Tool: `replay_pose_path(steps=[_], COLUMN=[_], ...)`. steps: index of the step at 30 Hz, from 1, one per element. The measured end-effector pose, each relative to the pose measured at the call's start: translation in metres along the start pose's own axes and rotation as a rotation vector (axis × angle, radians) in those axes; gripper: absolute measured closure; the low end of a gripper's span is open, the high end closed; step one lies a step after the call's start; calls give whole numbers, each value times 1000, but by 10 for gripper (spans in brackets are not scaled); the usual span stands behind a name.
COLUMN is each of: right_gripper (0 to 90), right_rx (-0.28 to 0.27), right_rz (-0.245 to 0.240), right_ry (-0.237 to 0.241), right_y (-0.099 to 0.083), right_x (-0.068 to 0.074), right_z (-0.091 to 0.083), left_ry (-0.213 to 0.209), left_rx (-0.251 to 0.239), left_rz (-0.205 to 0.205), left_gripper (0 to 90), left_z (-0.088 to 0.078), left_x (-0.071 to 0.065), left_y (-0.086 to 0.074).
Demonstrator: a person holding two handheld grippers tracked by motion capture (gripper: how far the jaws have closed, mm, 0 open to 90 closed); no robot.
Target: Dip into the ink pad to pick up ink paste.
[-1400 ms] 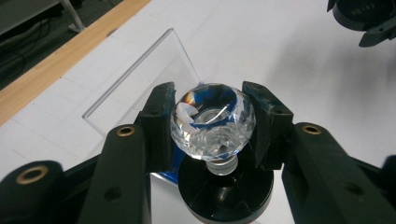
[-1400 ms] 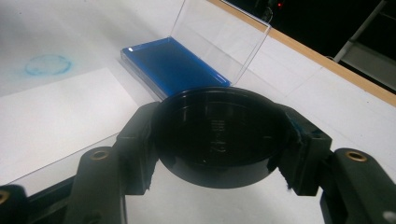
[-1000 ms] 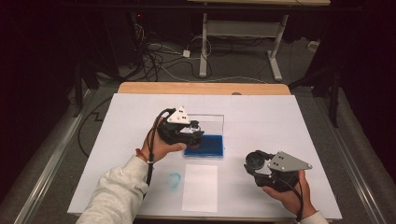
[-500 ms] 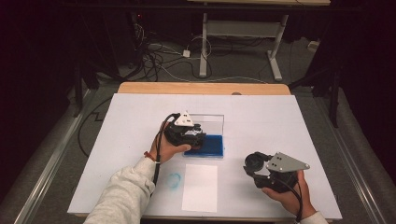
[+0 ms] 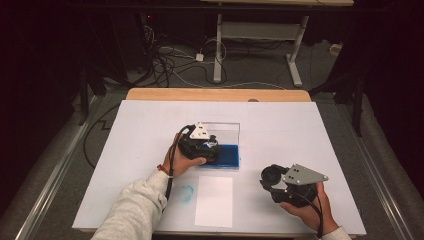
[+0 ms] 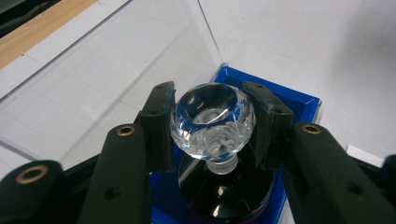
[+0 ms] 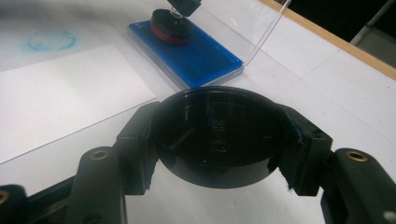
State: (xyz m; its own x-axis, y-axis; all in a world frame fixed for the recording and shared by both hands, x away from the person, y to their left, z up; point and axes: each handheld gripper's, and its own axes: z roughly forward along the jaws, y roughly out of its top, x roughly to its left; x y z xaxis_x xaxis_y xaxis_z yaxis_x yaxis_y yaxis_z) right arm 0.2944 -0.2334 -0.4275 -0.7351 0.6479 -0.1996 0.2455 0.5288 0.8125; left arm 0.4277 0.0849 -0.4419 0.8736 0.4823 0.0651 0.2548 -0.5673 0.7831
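One white paper sheet (image 5: 214, 200) at six o'clock of blue ink pad (image 5: 227, 156), one blue ring stain (image 5: 185, 192), left gripper (image 6: 212, 123) pinching crystal-knobbed stamp (image 6: 212, 119), right gripper (image 7: 219, 140) pinching black round lid (image 7: 219, 135)

Left gripper (image 6: 212, 128) clamped, right gripper (image 7: 219, 140) clamped

A lab: paper-covered table (image 5: 150, 125), tangled floor cables (image 5: 170, 60), bare metal desk frame (image 5: 260, 37).

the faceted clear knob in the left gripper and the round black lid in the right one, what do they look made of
The faceted clear knob clamped in the left gripper looks like glass or clear acrylic: see-through, with cut facets that catch bright glints. The round black lid clamped in the right gripper looks like glossy moulded plastic: smooth, dark and mirror-like. Neither is certain by look alone.
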Motion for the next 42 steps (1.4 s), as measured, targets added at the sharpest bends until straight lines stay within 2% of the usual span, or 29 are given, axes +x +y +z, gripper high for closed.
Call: replay_pose_path(steps=[5,11,16,22,25,34,38,42], right_gripper=[387,387,386,385,385,383,382,382], right_rx=[5,20,31,42,46,47,46,45], right_rz=[-2,-7,-8,-11,-5,7,19,24], right_ry=[1,6,6,8,8,4,-6,-11], right_y=[0,-1,-1,-1,-2,-3,-4,-4], right_x=[0,0,2,2,1,0,-2,-2], right_z=[0,2,4,5,5,6,6,6], left_ry=[-3,7,0,10,4,-11,-6,14], left_rx=[28,82,102,163,158,193,186,209], left_rz=[3,33,25,63,50,63,58,88], left_gripper=[552,552,552,552,552,552,552,552], left_z=[-4,-6,-7,-10,-9,-11,-9,-9], left_x=[-1,-4,-3,-6,-4,-2,-3,-7], left_y=[-1,2,5,8,8,10,11,13])
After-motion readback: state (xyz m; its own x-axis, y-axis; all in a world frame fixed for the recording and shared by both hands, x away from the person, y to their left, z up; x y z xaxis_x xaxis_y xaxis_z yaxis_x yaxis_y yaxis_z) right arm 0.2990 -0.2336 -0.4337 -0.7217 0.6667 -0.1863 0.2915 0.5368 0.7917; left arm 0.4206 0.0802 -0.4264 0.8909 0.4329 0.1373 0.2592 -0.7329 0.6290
